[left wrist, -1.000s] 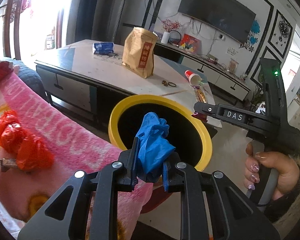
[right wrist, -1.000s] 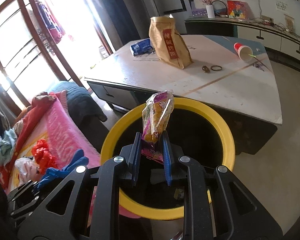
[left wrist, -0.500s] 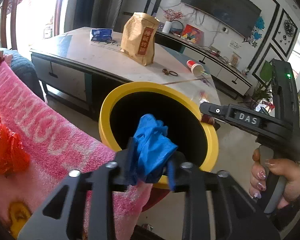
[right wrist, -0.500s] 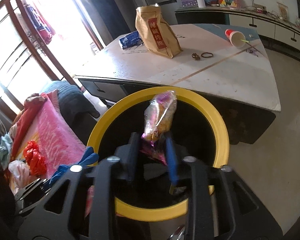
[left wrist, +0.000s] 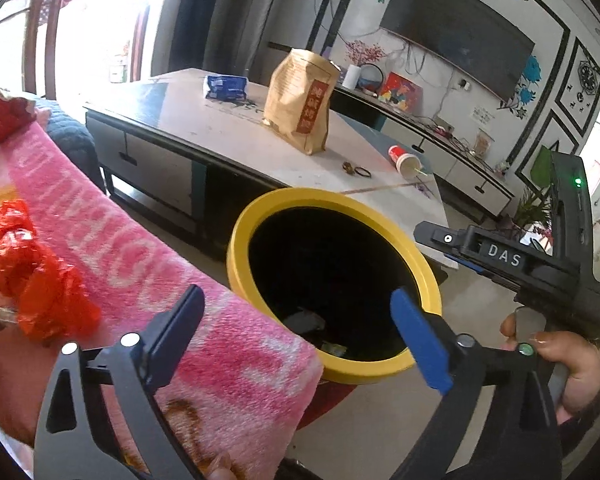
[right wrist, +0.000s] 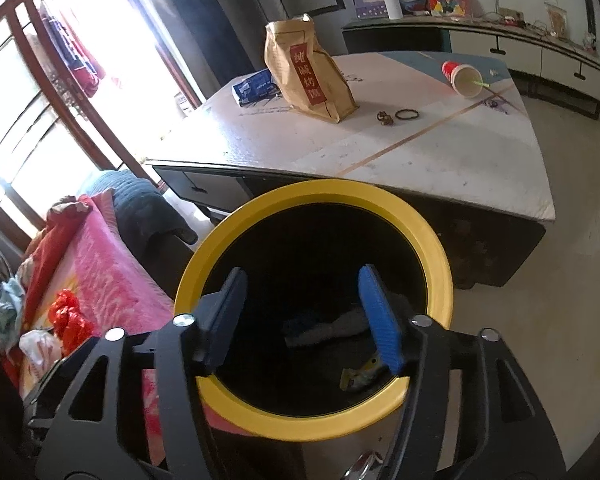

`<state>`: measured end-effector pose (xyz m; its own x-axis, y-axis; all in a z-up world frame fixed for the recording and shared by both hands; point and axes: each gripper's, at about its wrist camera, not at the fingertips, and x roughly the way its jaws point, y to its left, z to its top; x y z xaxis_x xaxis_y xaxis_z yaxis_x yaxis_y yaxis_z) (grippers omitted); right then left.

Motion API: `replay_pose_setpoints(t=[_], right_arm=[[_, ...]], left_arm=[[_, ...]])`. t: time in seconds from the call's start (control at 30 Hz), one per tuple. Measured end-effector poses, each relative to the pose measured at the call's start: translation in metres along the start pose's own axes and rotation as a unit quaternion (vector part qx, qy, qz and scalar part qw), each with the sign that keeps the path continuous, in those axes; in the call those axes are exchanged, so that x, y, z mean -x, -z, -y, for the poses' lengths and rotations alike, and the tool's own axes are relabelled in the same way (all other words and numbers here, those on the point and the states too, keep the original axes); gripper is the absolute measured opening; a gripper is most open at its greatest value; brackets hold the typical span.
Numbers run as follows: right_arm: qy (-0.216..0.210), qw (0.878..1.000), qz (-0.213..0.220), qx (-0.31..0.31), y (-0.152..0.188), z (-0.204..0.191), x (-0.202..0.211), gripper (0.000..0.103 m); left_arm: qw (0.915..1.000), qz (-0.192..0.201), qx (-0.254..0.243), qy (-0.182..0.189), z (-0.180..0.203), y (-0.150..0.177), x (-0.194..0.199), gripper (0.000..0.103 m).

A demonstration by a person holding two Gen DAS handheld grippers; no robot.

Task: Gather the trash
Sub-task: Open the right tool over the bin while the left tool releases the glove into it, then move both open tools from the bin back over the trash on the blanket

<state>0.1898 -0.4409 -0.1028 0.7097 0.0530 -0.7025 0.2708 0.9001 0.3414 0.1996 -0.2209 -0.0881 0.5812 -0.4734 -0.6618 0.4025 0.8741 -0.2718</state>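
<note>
Both the left gripper [left wrist: 296, 316] and right gripper [right wrist: 302, 312] hang over the yellow-rimmed bin [right wrist: 436, 248], fingers apart and empty. Remaining trash, a red crumpled bag [left wrist: 32, 276], lies left of the left fingers: light, soft, crushable; pinch a raised fold.

Both my wrist cams, close over the bin

Each looks forward and down into the yellow bin [left wrist: 332, 372] [right wrist: 436, 240]; both also catch the table [left wrist: 228, 132] [right wrist: 440, 160] behind.

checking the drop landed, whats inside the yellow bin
Inside the yellow bin lie a yellowish wrapper, something blue and a pale scrap. The rest of the bottom is too dark to read.
</note>
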Motion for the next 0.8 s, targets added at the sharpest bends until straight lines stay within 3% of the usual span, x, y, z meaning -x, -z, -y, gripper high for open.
replay_pose_setpoints(t=[0.37,0.43,0.8], right_arm=[[-0.011,0.999,0.021,0.042,0.001,-0.029,0.018,0.061],[-0.011,0.998,0.025,0.049,0.002,-0.033,0.022,0.072],[-0.024,0.995,0.043,0.086,0.008,-0.061,0.038,0.076]], left_arm=[[0.9979,0.033,0.024,-0.05,-0.022,-0.004,0.036,0.096],[0.9971,0.039,0.028,-0.058,-0.028,-0.005,0.043,0.096],[0.9923,0.068,0.055,-0.088,-0.054,-0.004,0.078,0.096]])
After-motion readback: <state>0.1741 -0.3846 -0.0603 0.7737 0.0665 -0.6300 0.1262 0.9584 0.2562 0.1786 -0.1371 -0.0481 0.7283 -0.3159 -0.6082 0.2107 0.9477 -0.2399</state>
